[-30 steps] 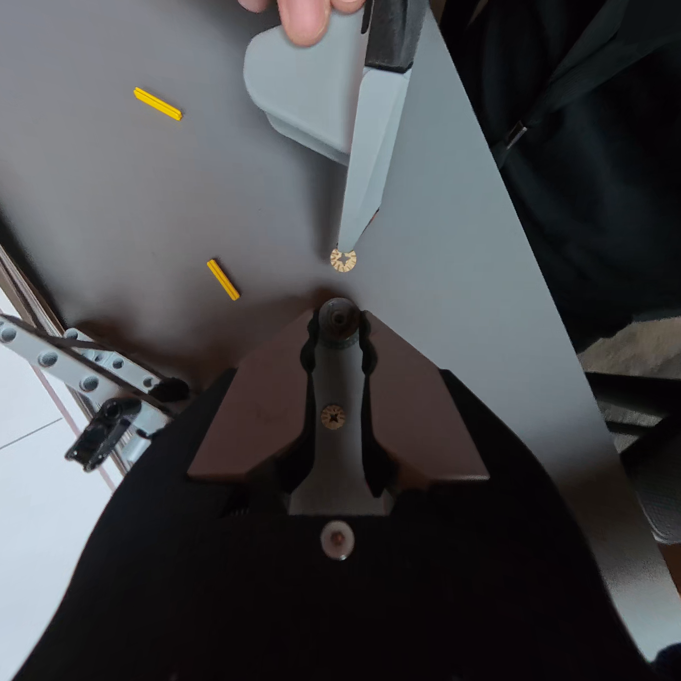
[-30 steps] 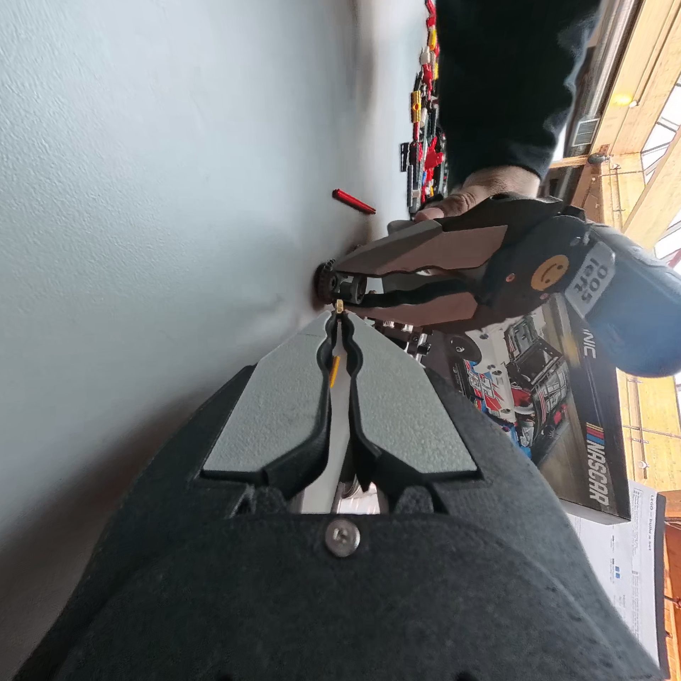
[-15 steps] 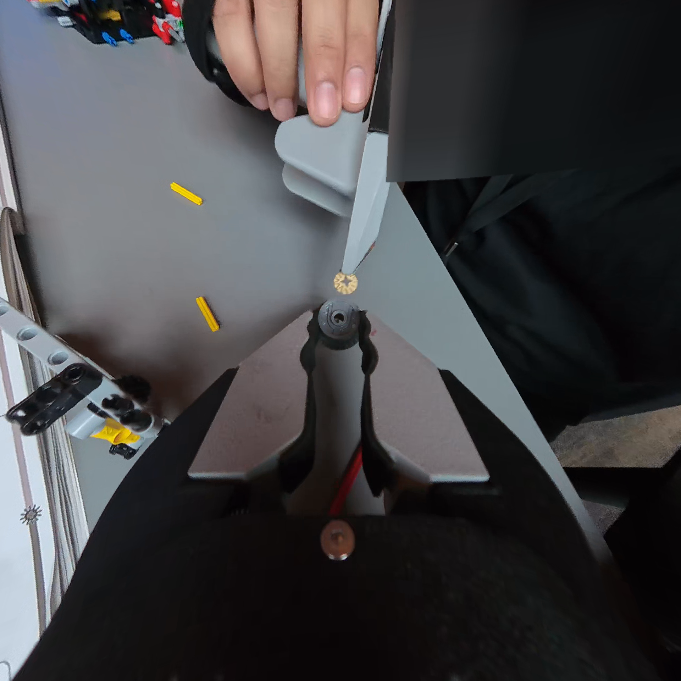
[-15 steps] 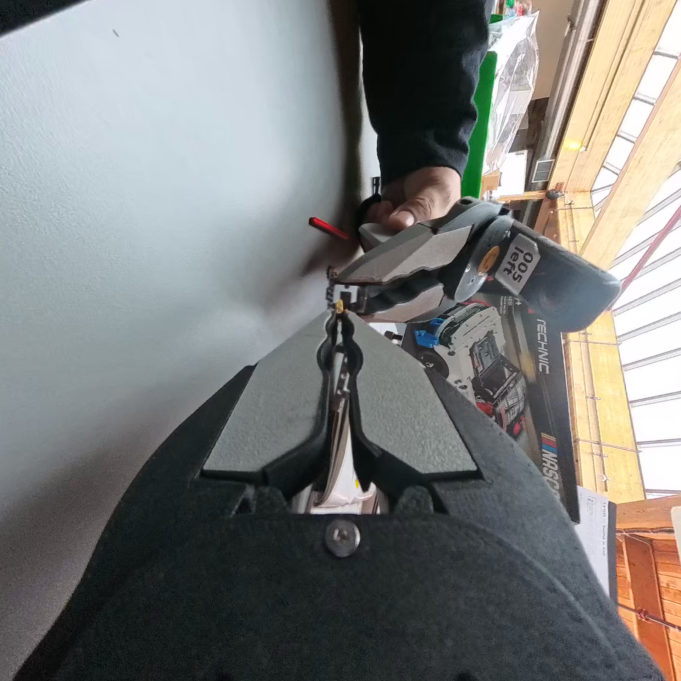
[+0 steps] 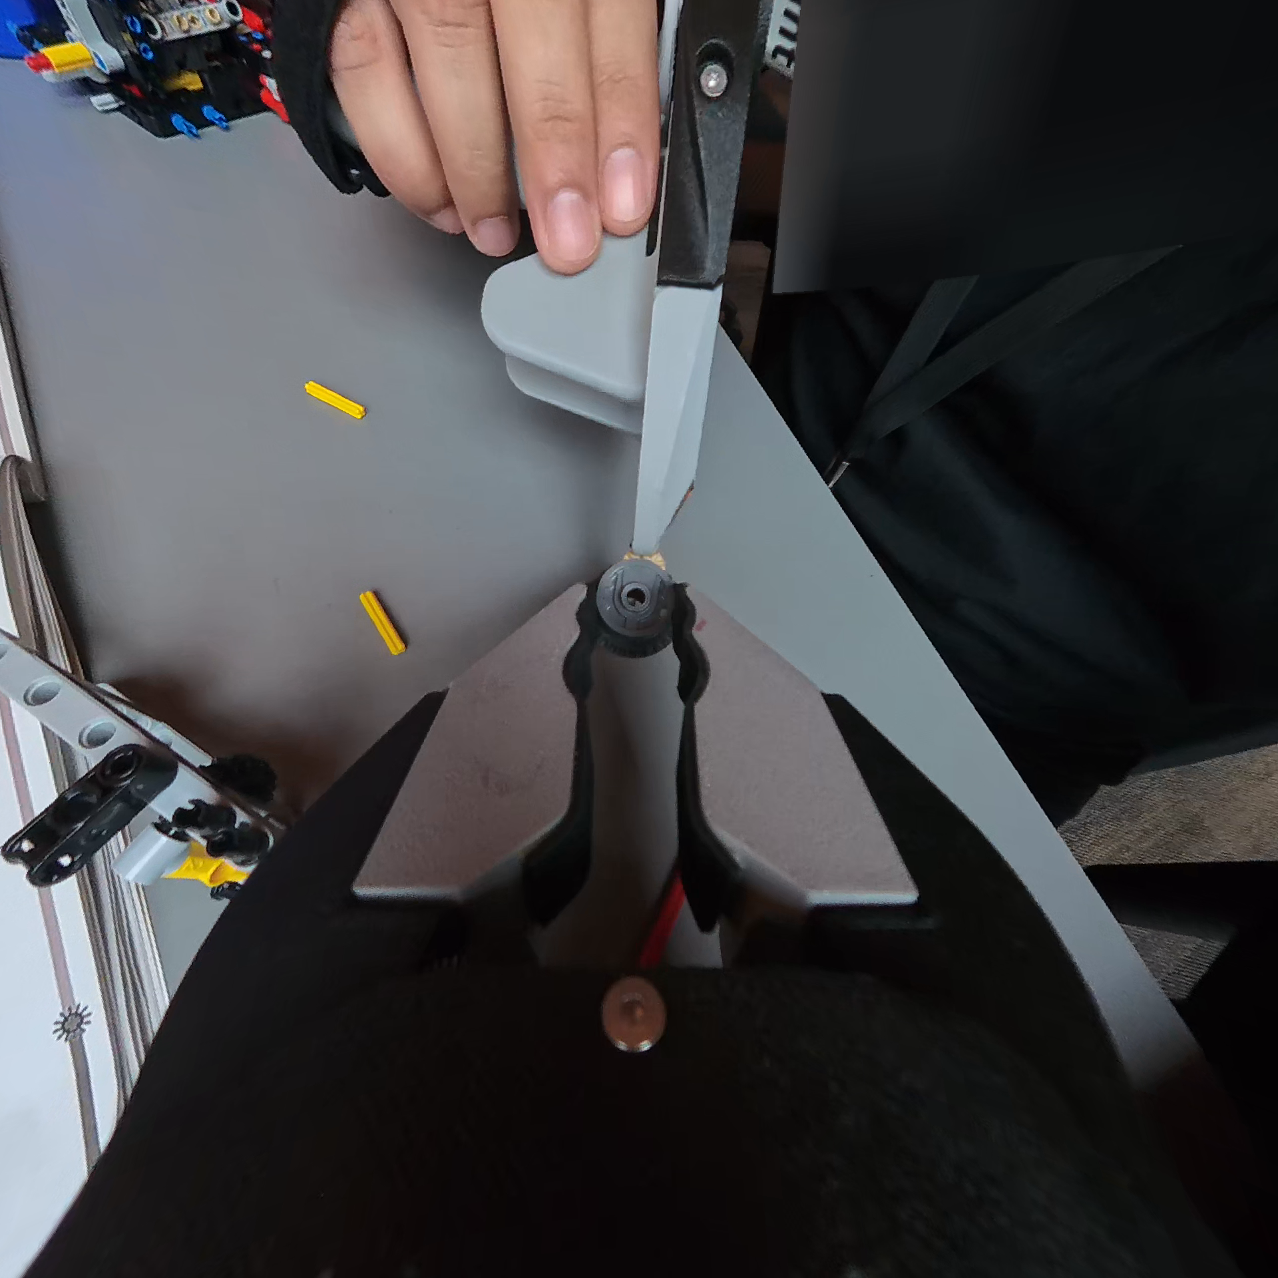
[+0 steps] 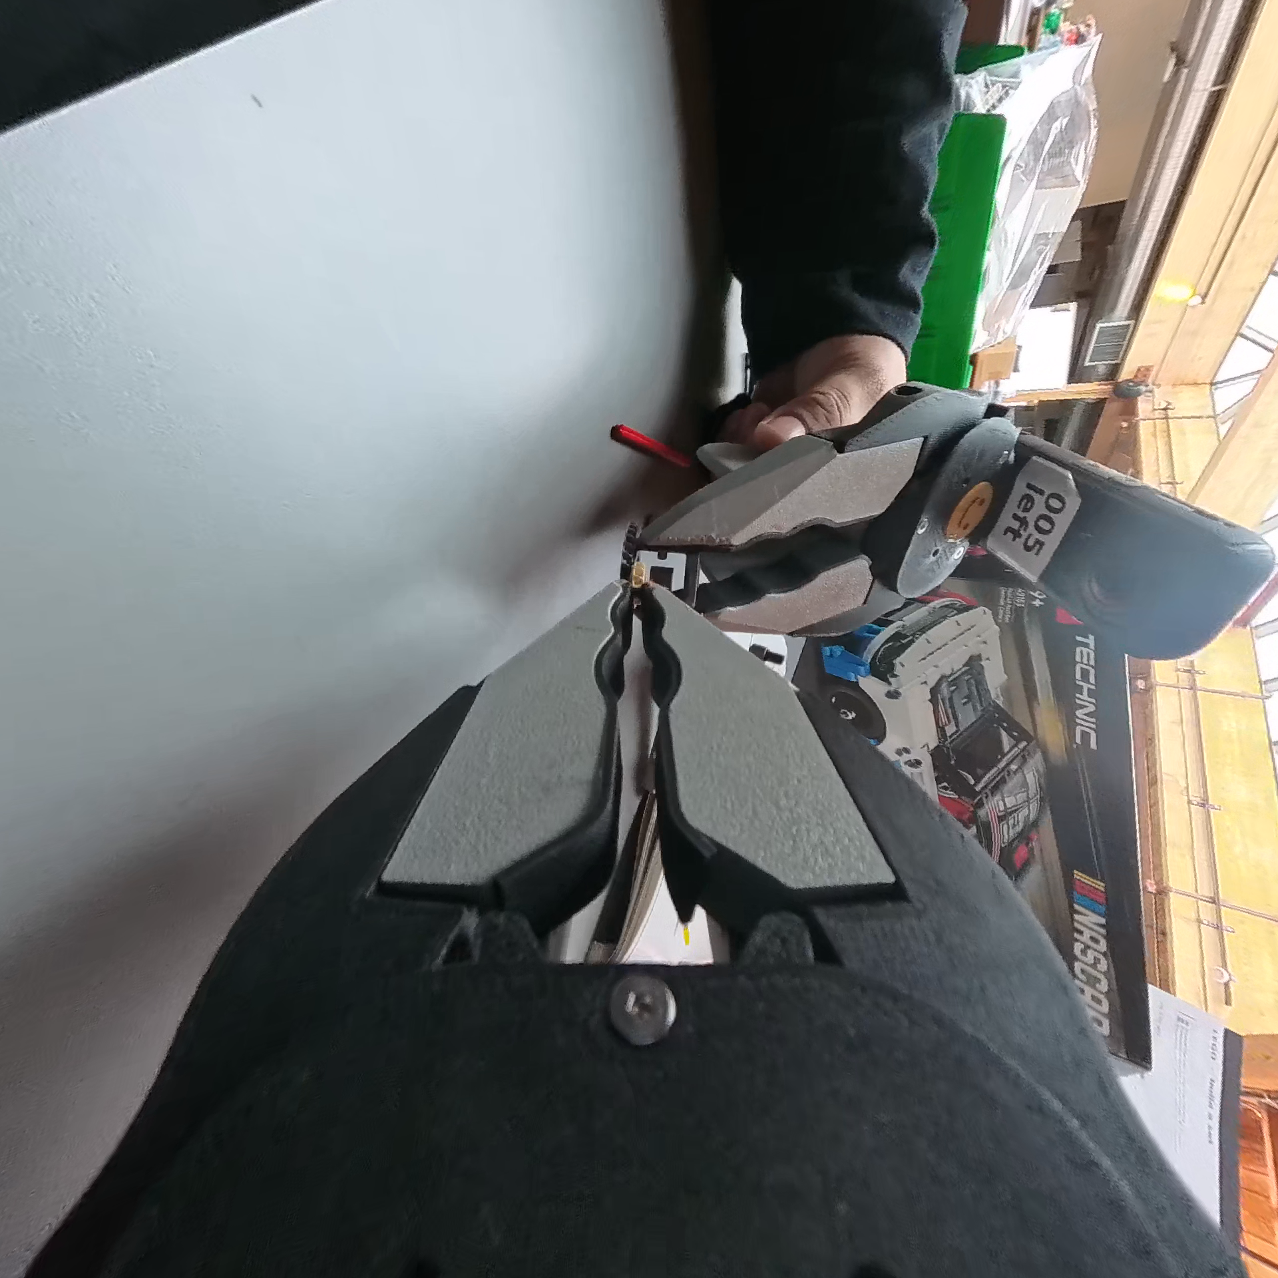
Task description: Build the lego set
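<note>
Above the plain grey tabletop [image 5: 207, 290], the left gripper [image 5: 635, 608] is clamped on a small dark grey plastic gear [image 5: 635, 603], light, stiff and slippery, best pinched by its rim, while the right gripper [image 6: 635, 589], just beside the gear, pinches a tiny tan gear [image 6: 637, 575].

In the left wrist view the tan gear [image 5: 644, 554] is mostly hidden behind the dark gear [image 5: 635, 608]. The red axle [image 5: 662, 920] shows only between the left tool's fingers. The grey beam assembly [image 5: 104, 781] is cut by the left edge.
</note>
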A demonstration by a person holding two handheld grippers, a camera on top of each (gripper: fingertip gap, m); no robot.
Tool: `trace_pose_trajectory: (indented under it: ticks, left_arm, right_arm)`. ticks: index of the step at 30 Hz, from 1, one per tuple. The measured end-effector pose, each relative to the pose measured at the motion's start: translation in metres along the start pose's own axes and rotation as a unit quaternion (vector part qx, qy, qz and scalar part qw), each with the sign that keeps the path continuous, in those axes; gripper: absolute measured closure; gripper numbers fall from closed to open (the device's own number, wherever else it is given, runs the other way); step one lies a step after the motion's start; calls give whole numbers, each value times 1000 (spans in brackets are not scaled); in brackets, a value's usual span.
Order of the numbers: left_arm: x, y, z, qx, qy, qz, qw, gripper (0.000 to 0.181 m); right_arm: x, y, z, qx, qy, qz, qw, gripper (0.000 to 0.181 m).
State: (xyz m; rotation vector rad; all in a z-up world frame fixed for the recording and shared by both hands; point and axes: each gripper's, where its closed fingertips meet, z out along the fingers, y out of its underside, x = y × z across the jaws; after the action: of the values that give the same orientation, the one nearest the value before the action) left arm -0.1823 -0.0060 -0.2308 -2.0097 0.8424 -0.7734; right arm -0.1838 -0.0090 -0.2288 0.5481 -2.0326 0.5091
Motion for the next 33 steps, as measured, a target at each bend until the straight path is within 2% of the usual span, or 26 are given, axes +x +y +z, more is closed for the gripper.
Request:
trace_pose_trajectory:
  ticks: [16, 29, 33]
  left_arm:
    - [7, 0, -1, 2, 9, 23, 1000, 163]
    - [10, -4, -2, 15, 18, 27, 999, 163]
    - [11, -4, -2, 16, 20, 28, 999, 163]
  right_arm:
    - [-1, -8, 2, 10, -58, -8, 998, 181]
    - [-6, -8, 3, 15, -81, 9, 997, 162]
    - [-5, -10, 3, 17, -77, 10, 997, 163]
